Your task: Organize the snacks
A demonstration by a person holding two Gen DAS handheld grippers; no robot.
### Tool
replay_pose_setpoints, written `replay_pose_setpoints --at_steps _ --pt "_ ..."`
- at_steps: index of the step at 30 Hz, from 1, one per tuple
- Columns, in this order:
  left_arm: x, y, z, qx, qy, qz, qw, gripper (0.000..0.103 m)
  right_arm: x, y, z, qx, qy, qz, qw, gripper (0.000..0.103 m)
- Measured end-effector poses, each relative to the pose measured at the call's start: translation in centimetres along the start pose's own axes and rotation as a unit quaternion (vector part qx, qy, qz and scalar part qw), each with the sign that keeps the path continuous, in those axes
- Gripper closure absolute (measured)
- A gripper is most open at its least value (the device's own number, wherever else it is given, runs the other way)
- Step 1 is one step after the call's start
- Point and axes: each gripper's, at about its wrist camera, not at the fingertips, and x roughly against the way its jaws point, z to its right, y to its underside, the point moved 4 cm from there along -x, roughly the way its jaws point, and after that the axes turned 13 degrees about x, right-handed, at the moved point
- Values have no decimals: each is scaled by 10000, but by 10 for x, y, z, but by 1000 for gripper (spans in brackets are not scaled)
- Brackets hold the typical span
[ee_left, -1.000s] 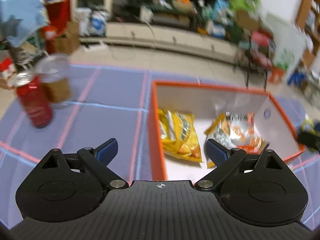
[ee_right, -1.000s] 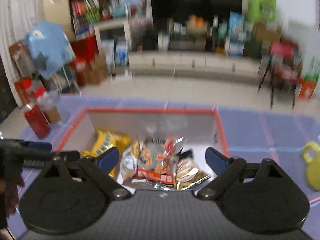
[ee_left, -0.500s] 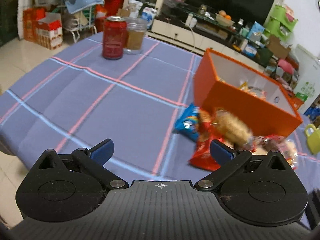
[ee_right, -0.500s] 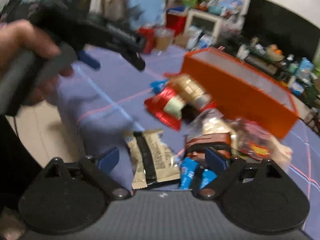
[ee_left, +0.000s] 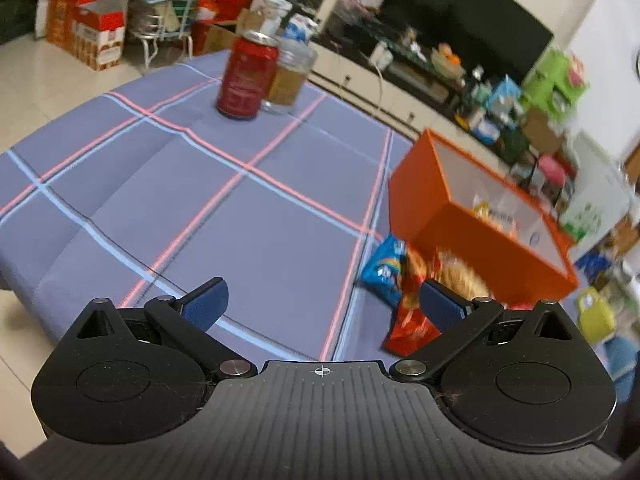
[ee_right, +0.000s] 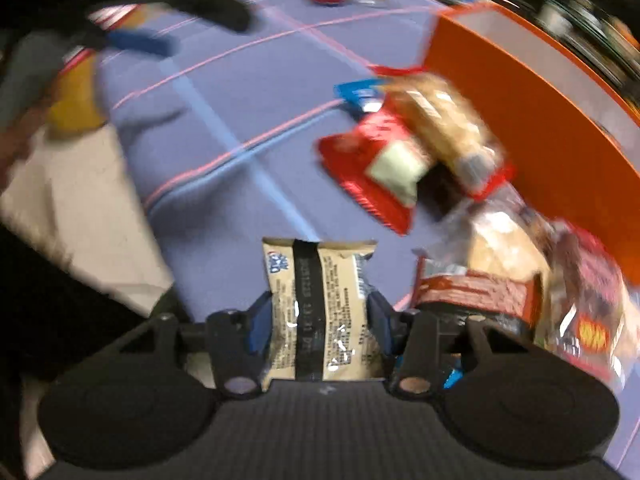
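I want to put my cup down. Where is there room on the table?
Bare cloth lies between the red can and the orange box. Crowded: snack packets heaped against the box's near wall.

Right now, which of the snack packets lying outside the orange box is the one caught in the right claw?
The beige packet with the black stripe, pinched between the right claw pads. The red packet and blue packet lie loose farther off, by the orange box.

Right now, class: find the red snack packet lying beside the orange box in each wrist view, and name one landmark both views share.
Left wrist view: red snack packet at lower right, beside the right blue finger pad.
Right wrist view: red snack packet right of centre, under a tan packet.
Shared landmark: the orange box.
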Motion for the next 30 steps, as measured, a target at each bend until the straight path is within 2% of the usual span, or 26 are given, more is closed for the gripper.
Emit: replay_pose_setpoints --at_steps 2,4,5,7,9,11,12,14,15,17,19,22,26,30 --pt "4 -2 -2 13 -2 84 10000 17 -7 -5 5 -905 374 59 9952 53" --pt "5 -1 -3 -56 -51 91 9999 17 -15 -15 0 -1523 717 242 9854 50" --pt "5 0 -4 -95 -91 81 9999 17 -18 -21 -7 -1659 781 328 9825 48" --pt "2 2 -4 -143 -167 49 9997 17 -21 -30 -20 -1775 887 375 9794 33" --pt "0 4 -4 -167 -237 12 9996 17 -7 -28 -27 -1925 894 689 9748 33" --pt "-3 8 -2 -237 -280 -25 9993 17 26 -12 -26 -2040 1244 1137 9643 28" --pt "-4 11 0 -281 -298 -37 9992 17 44 2 -25 -2065 1583 1338 9562 21" --pt "-6 19 8 -415 -308 -56 9987 17 70 37 -25 -2128 2307 1545 9368 18" --pt "-7 24 13 -530 -308 -81 9981 17 77 55 -24 -2209 2479 1559 9303 18" --pt "-11 35 23 -794 -322 -142 9962 17 73 81 -22 -2325 2320 1446 9334 18" --pt "-15 50 33 -1058 -378 -175 9935 17 60 93 -23 -2331 2238 1295 9375 18" --pt "-23 69 42 -1330 -477 -240 9897 17 48 95 -23 -2387 2082 1331 9391 18" --pt "-36 86 53 -1596 -577 -376 9848 17 28 93 -10 -2417 2033 1073 9427 18" --pt "-42 104 62 -1942 -600 -410 9783 18 24 100 4 -2672 1888 1026 9394 18"
